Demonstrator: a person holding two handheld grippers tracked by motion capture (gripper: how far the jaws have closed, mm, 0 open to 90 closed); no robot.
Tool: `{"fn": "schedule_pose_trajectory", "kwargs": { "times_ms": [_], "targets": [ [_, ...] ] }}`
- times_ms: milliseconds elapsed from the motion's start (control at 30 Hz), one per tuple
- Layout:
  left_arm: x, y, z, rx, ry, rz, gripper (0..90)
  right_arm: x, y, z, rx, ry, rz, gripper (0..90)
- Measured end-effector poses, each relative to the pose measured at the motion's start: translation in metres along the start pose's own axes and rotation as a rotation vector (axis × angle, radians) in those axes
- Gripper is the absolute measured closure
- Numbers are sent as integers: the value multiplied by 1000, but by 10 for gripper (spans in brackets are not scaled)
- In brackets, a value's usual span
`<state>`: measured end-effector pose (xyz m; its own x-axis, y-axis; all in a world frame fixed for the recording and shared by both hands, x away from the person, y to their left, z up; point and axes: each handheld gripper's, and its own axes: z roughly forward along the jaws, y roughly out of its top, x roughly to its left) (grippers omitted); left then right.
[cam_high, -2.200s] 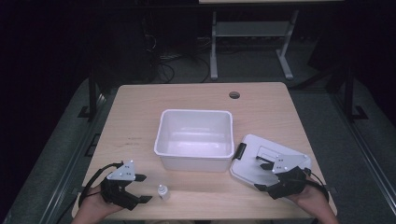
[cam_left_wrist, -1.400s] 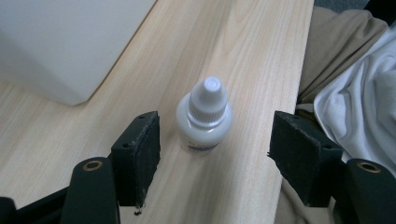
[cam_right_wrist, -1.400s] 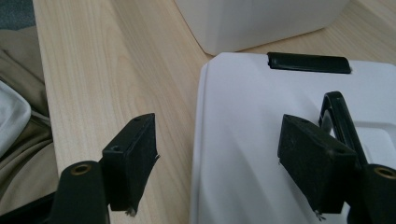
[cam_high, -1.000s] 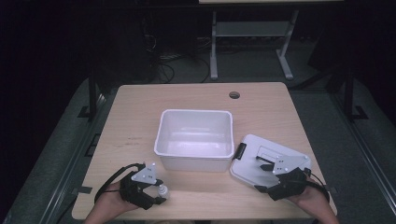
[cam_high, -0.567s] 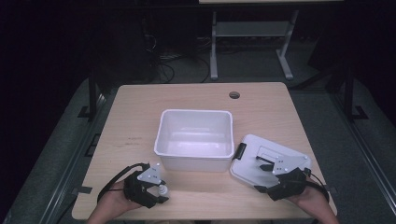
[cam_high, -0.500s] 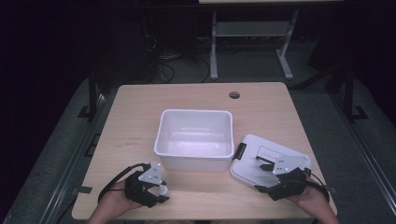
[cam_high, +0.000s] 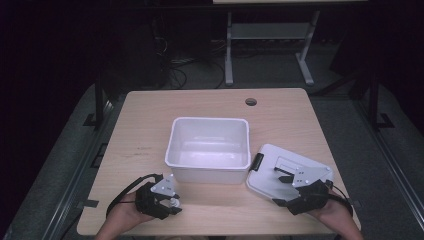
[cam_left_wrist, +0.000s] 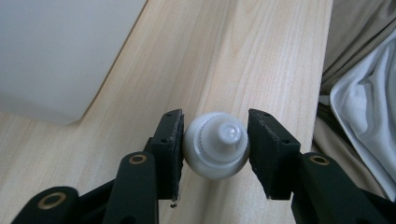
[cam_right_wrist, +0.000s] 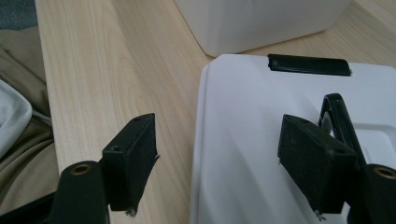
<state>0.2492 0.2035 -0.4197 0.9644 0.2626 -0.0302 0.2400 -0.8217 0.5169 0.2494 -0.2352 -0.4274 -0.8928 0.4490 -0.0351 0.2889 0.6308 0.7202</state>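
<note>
A small white dropper bottle (cam_left_wrist: 215, 145) stands on the wooden table (cam_high: 145, 125) near its front edge, left of centre, and is seen from above as a white bottle (cam_high: 174, 202). My left gripper (cam_left_wrist: 215, 119) has just been closing its jaws and is now shut on the bottle, with both pads against its sides; from above, the left gripper (cam_high: 169, 204) lies low on the table. My right gripper (cam_right_wrist: 217, 135) is open, one jaw over the bare wood and the other over a flat white lid (cam_right_wrist: 243, 154). From above, the right gripper (cam_high: 281, 189) rests on the lid (cam_high: 272, 162).
A white rectangular bin (cam_high: 210, 121) sits in the middle of the table, just beyond both grippers. The lid carries a black latch (cam_right_wrist: 308, 64) on its edge that faces the bin. A round cable hole (cam_high: 251, 101) lies at the back right. Cloth hangs past the front edge.
My left gripper moved right to the bottle, and its jaws have drawn in around it. The right gripper has stayed put on the lid.
</note>
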Motion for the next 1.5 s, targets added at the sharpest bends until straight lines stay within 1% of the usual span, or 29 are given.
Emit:
{"fn": "schedule_pose_trajectory", "kwargs": {
  "times_ms": [33, 300, 467, 567, 733, 767, 1000, 1167, 1233, 1300, 1367, 1400, 1433, 1500],
  "targets": [
    [0, 1, 0, -1, -6, -2, 589, 0, 0, 0, 1, -1, 4, 275],
    [0, 2, 0, 9, -7, 5, 594, 0, -1, 0, 1, 0, 5, 275],
    [0, 2, -1, 5, -24, 6, 596, 0, -1, 0, 3, 2, 7, 275],
    [1, 1, -7, -6, -17, 6, 597, -1, -1, 0, 2, 2, 10, 274],
    [2, 2, -14, -8, -13, 7, 597, -1, -2, -1, 2, 1, 15, 274],
    [3, 3, -17, -10, -6, 9, 597, -1, -2, -1, 2, 1, 16, 274],
    [3, 6, -24, -8, 1, 17, 598, -1, -2, -2, 0, 0, 9, 274],
    [2, 7, -30, -11, 11, 16, 598, 0, -2, -2, 1, -1, 16, 274],
    [2, 8, -33, -7, 10, 23, 598, 0, -2, -2, 2, 4, 19, 274],
    [1, 8, -35, -14, 15, 21, 598, 0, -2, -1, 4, 6, 19, 273],
    [1, 9, -38, -17, 15, 28, 598, 0, -2, -1, 3, 5, 15, 273],
    [2, 9, -40, -12, 16, 31, 598, 0, -2, -1, 3, 5, 15, 273],
    [1, 9, -40, -20, 17, 23, 598, 0, -2, -1, 3, 5, 16, 273],
    [1, 11, -43, -9, 20, 30, 598, 0, -2, -2, 2, 6, 18, 273]
  ]
}}
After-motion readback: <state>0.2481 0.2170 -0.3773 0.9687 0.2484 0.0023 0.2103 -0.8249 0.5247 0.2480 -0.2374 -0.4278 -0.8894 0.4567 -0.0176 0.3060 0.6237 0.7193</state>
